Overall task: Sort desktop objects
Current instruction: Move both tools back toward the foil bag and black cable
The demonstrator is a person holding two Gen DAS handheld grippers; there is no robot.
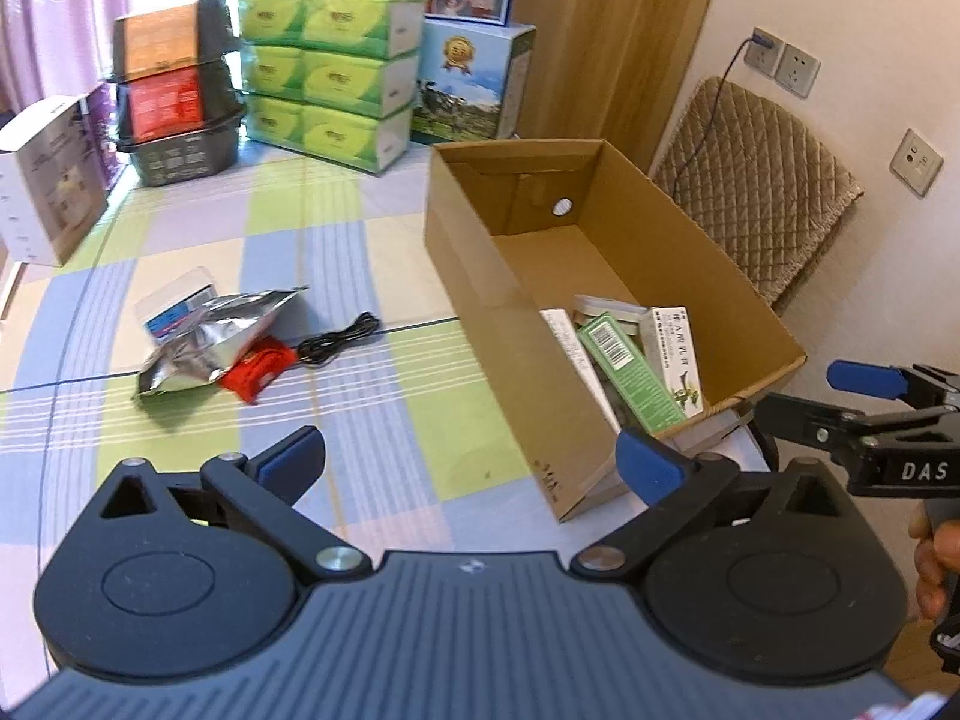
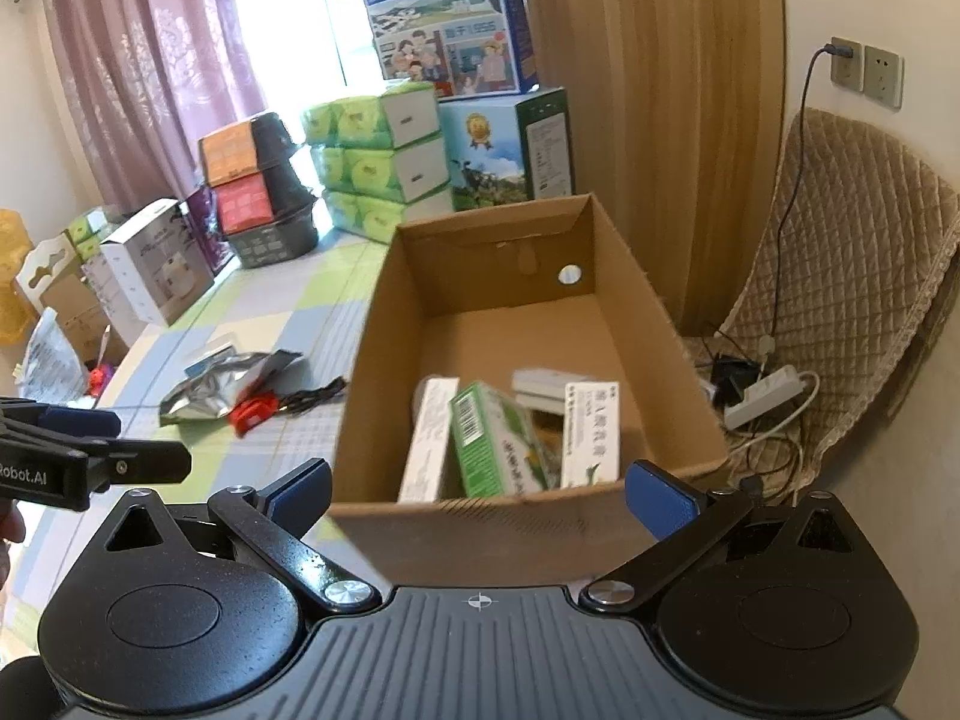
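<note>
The cardboard box (image 2: 516,516) stands open on the table (image 1: 384,396), at its right side. Inside, at the near end, lie a green carton (image 2: 492,444), a white carton (image 2: 591,432) to its right, another white carton (image 2: 429,438) to its left, and something pale behind them that is too hidden to name. Left of the box, well apart from it, a foil pouch (image 1: 204,342) lies on the cloth, overlapping a small blue-and-white pack (image 1: 171,306); a red packet (image 1: 261,369) touches the pouch's near edge, and a coiled black cable (image 1: 342,342) lies just beside it. The left tool (image 1: 474,468) hangs above the table with its fingers spread, holding nothing. The right tool (image 2: 477,495) is at the box's near wall, also spread and empty.
</note>
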